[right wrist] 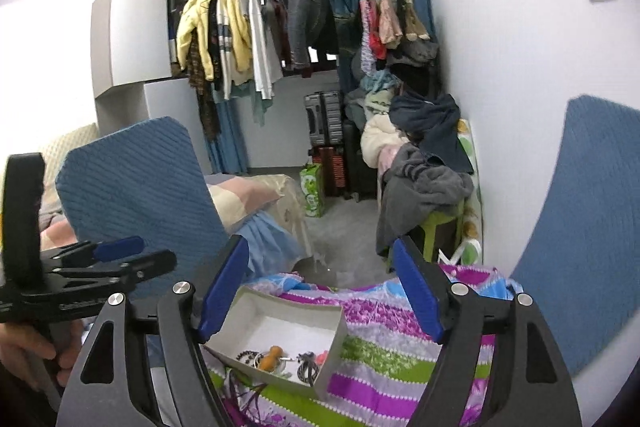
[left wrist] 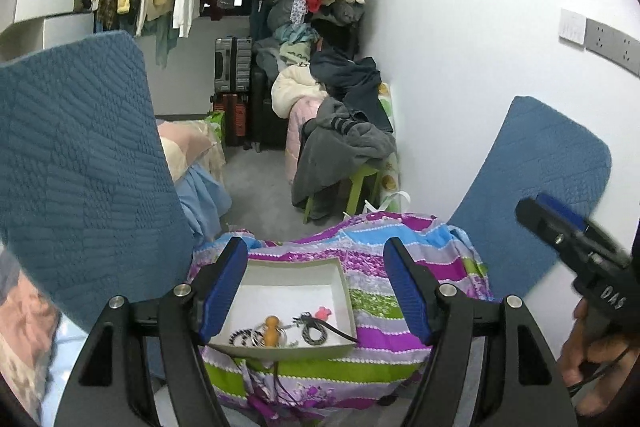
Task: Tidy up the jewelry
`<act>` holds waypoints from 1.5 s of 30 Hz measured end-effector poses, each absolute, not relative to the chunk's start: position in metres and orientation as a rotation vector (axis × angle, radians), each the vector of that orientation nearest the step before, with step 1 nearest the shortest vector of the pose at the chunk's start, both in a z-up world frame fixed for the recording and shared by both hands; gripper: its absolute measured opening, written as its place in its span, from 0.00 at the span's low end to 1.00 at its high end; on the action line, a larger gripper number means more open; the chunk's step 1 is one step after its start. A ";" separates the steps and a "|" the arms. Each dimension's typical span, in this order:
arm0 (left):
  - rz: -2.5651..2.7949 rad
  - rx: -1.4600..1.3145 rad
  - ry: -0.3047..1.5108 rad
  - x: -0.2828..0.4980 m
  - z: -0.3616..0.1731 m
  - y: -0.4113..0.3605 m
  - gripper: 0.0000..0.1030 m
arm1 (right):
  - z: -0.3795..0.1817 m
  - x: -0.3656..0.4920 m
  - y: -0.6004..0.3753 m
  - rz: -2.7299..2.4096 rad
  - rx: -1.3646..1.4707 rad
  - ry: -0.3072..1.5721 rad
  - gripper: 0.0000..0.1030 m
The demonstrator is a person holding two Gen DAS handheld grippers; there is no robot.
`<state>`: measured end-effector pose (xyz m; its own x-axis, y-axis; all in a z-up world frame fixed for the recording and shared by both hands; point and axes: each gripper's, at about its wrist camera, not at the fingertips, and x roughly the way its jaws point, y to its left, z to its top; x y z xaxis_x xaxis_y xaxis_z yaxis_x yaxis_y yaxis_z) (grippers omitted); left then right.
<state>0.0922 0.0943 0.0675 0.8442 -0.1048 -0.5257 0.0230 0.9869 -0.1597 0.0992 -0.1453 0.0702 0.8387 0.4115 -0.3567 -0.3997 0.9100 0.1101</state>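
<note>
Tongs of both hands are standing wide open and gripping nothing. Left tongs (left wrist: 316,291), low in the left wrist view, are framing one shallow white tray (left wrist: 346,287) between their blue pads without touching it. Right tongs (right wrist: 322,295), low in the right wrist view, are hovering above the same tray (right wrist: 276,307), which is sitting lower centre on a striped purple, green and blue cloth (left wrist: 384,343). Jewelry is lying along the tray's near wall: one dark beaded bracelet (left wrist: 239,335), one wooden peg-shaped piece (left wrist: 271,331) resting on metal rings, one dark patterned ring with a cord (left wrist: 314,334), and one small red charm (left wrist: 323,313). Two blue quilted cushions are flanking the scene, one at left (left wrist: 80,167) and one at right (left wrist: 540,187).
</note>
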 end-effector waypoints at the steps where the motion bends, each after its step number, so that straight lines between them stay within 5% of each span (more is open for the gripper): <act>1: -0.065 -0.156 0.565 0.090 0.066 0.095 0.69 | 0.066 0.098 -0.147 0.415 0.038 0.391 0.73; 26: 0.006 -0.223 0.690 0.057 0.005 0.104 0.69 | -0.022 0.067 -0.165 0.301 0.014 0.611 0.82; 30: 0.017 -0.221 0.699 0.055 -0.002 0.104 0.69 | -0.024 0.065 -0.166 0.288 0.013 0.601 0.94; 45: 0.049 -0.203 0.742 0.053 -0.017 0.105 0.69 | -0.036 0.063 -0.164 0.278 0.004 0.633 1.00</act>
